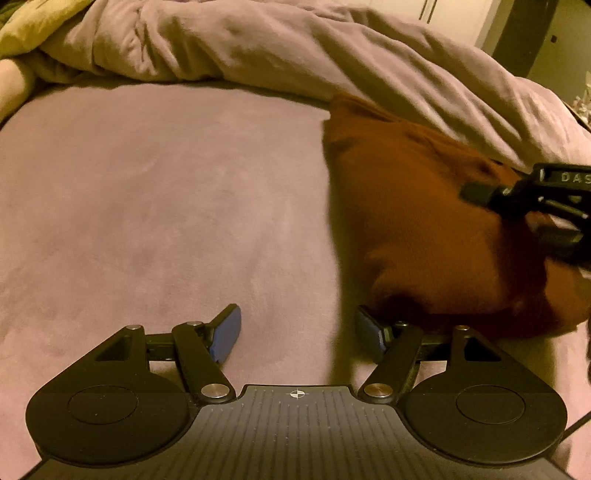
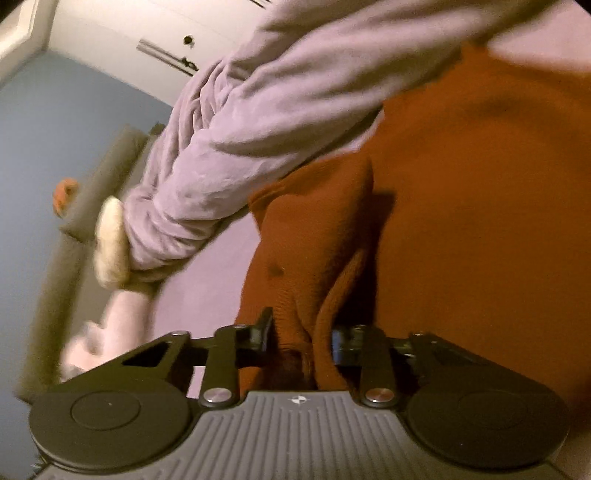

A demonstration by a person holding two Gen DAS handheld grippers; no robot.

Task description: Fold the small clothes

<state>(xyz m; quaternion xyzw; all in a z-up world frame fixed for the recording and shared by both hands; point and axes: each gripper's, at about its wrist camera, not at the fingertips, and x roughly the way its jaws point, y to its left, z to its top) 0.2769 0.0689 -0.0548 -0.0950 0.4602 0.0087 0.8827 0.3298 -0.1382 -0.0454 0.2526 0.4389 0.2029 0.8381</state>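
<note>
A rust-brown garment lies spread on the pink bed sheet at the right of the left wrist view. My left gripper stands open low over the sheet, nothing between its blue pads. Its right finger is at the garment's near edge. My right gripper reaches in from the right edge, over the garment. In the right wrist view my right gripper is shut on a bunched fold of the garment, which rises between the jaws.
A crumpled mauve blanket runs along the far side of the bed, touching the garment's far edge. Yellow-green fabric sits at the top left. A cream fluffy thing and blue floor lie beyond the bed edge.
</note>
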